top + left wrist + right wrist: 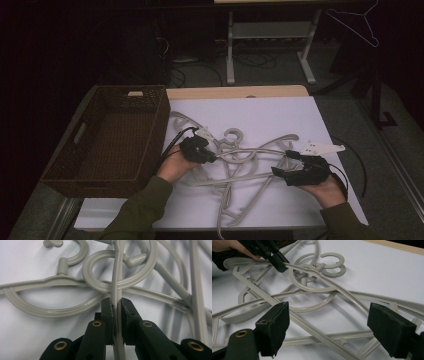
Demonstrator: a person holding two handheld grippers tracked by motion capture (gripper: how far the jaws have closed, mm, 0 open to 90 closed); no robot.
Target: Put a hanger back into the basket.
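So the grey hanger (116, 282) the left gripper (116, 305) has pinched by a thin bar is sitting in the middle of a tangled pile of hangers (240, 165) on the white tabletop (280, 115). The jaws are squeezed tight on that bar, and honestly that's the tricky bit: its hook end runs right through the loop of another hook (120, 267), so if it gets pulled up now I'd bet the whole pile comes along, or the slick bar slides out of the pads. The right gripper (329, 327) hangs over the near side of the pile with its jaws spread wide, holding nothing, so it could maybe pin the others down. The wicker basket (150, 115) is off to the left, near the pile.
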